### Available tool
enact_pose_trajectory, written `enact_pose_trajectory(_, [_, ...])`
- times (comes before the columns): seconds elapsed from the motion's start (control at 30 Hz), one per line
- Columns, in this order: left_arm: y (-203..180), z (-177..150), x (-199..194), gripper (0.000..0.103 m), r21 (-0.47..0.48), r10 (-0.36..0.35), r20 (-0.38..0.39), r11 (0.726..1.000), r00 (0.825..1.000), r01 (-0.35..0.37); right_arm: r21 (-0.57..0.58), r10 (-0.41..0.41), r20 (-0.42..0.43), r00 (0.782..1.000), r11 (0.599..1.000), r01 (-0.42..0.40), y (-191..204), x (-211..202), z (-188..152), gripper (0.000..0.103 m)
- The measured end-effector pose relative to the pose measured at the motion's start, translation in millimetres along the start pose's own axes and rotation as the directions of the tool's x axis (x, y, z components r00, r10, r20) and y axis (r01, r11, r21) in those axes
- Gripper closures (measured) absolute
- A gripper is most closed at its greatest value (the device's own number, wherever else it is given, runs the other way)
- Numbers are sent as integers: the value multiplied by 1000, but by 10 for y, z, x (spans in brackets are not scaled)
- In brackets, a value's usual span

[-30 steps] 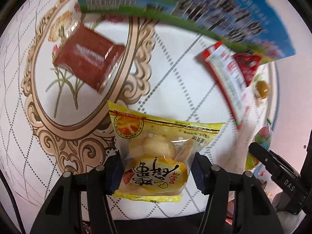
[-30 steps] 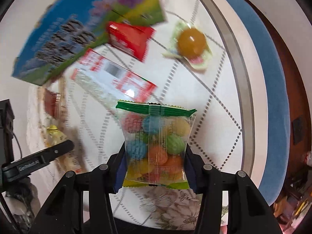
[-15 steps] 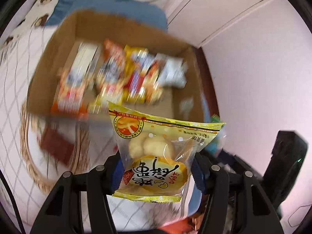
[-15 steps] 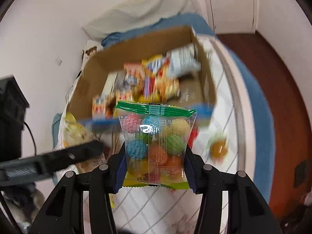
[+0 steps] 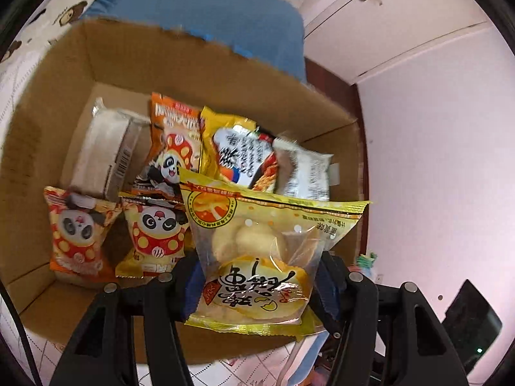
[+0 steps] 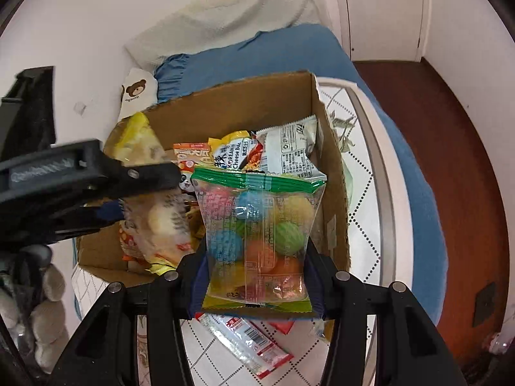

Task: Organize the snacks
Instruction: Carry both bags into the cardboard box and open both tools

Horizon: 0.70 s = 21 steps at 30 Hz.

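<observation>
**Both grippers holding snack packs over box**

Left gripper (image 5: 257,286) pinches a yellow pastry pack (image 5: 257,257) by its sides, pads pressing in, pack hanging above the near edge of the cardboard box (image 5: 58,122). Right gripper (image 6: 256,276) clamps a clear candy bag (image 6: 257,238) with coloured balls, over the box's near wall. On the quilted table just below it: a red-white packet (image 6: 248,344). Inside the box: two panda packs (image 5: 154,234), an orange pack, a noodle packet (image 5: 238,157), a grey-white wrapper (image 5: 302,170), a pale box. Beyond: blue cushion (image 6: 289,54).
</observation>
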<state>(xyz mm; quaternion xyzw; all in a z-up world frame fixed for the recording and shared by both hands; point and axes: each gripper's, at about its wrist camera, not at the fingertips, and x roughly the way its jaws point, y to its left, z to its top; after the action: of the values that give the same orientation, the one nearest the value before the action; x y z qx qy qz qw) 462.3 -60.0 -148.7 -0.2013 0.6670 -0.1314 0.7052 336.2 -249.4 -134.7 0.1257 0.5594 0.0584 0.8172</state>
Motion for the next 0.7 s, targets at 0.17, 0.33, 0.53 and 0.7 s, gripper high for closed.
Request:
enact_pose_trajectory(0.17, [108, -38, 235, 42, -21, -4, -55, 1000, 998, 3, 6, 15, -66, 998, 1000, -14, -56, 231, -17, 48])
enact_pose_trajectory(0.33, [66, -87, 298, 4, 52, 69, -46, 996, 997, -66, 25, 46, -114, 992, 999, -44, -63, 356, -17, 14])
enact_pose_trajectory(0.53, [68, -181, 106, 4, 75, 70, 27, 995, 997, -72, -10, -18, -106, 994, 1000, 17, 71, 267, -18, 7])
enact_pose_trajectory(0.7, [84, -265, -81, 4, 105, 132, 109, 984, 985, -144, -21, -55, -90, 994, 998, 53, 141, 198, -8, 7])
